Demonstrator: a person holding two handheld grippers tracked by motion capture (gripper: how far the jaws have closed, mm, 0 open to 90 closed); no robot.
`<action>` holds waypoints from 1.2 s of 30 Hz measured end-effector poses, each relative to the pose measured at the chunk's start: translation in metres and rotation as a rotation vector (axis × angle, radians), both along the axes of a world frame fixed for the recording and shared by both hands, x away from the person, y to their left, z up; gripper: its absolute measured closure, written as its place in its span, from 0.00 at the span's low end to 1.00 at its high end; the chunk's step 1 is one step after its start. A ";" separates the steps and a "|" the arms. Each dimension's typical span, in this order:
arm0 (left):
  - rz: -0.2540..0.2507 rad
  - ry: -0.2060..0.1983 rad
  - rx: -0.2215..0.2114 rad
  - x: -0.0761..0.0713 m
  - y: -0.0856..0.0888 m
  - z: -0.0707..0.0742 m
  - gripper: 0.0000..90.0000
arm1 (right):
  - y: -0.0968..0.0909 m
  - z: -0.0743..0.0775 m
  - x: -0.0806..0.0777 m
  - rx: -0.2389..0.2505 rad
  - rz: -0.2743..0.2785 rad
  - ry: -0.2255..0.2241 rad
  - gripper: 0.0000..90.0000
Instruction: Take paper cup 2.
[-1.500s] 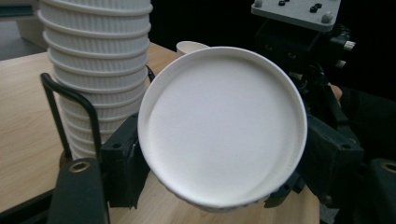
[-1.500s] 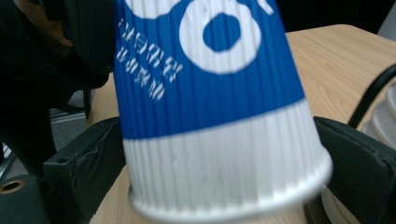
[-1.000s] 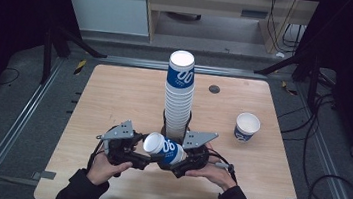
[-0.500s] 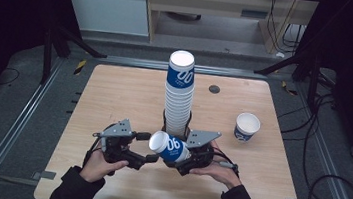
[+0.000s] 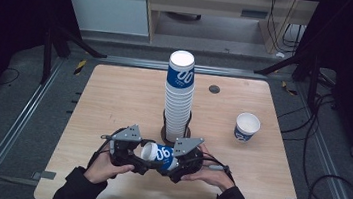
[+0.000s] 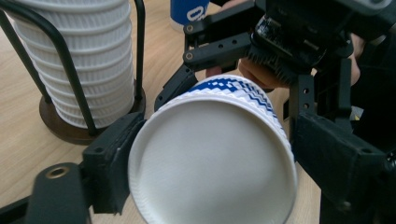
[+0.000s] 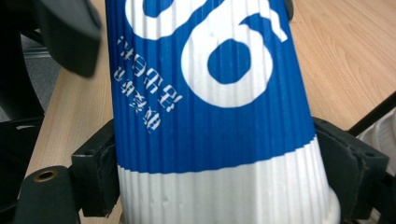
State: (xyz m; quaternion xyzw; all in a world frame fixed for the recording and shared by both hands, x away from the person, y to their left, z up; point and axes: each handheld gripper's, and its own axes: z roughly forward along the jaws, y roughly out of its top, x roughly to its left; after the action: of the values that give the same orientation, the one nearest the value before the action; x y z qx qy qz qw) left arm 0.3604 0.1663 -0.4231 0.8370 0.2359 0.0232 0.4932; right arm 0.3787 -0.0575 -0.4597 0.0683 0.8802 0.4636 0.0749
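Observation:
A blue-and-white ribbed paper cup [image 5: 158,154] lies on its side above the table's near edge, held between both grippers. My right gripper [image 5: 173,162] is shut on it, its pads pressing the white ribbed part [image 7: 219,163]. My left gripper [image 5: 139,156] faces it from the left. The cup's round white end [image 6: 212,163] sits between the left gripper's jaws, which have just been closing and touch it on both sides. Behind stands a tall stack of the same cups [image 5: 178,97] in a black wire holder [image 6: 70,133].
A single cup [image 5: 247,126] stands upright at the table's right. A small dark disc [image 5: 214,89] lies behind the stack. The wooden table [image 5: 114,97] is bordered by metal rails, with dark floor and cables to the right.
The cup was tilted up half a second ago and now lies lower and level. The left gripper had drawn back a little and has come in around the cup's end.

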 end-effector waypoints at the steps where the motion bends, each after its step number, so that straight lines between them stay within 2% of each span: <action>1: -0.001 0.000 0.005 0.000 0.000 0.000 0.22 | 0.000 0.000 0.000 0.001 0.002 -0.004 0.17; 6: -0.008 0.001 -0.005 0.000 0.001 0.001 0.27 | -0.001 0.002 -0.001 0.005 0.007 -0.005 0.16; 12: 0.000 -0.022 0.001 0.000 0.003 0.003 0.29 | 0.000 0.000 0.001 0.011 -0.012 0.006 0.10; 15: 0.004 -0.029 -0.025 -0.001 0.007 0.007 0.29 | -0.004 0.003 0.002 0.026 -0.027 0.018 0.08; 22: 0.053 -0.067 -0.087 0.003 0.027 0.019 0.29 | -0.025 0.020 0.004 0.155 -0.070 0.027 0.07; 26: 0.087 -0.095 -0.142 0.005 0.039 0.022 0.29 | -0.038 0.025 0.005 0.197 -0.094 0.038 0.07; 30: 0.097 -0.111 -0.201 0.007 0.044 0.023 0.29 | -0.047 0.027 0.006 0.218 -0.113 0.046 0.07; 36: 0.096 -0.117 -0.249 0.008 0.045 0.021 0.29 | -0.051 0.026 0.007 0.230 -0.107 0.066 0.06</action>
State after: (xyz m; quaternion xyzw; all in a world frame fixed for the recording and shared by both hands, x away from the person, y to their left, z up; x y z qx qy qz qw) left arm 0.3685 0.2110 -0.4018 0.7542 0.2477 0.0661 0.6046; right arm 0.3856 -0.1086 -0.4338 0.1384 0.8185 0.5542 0.0622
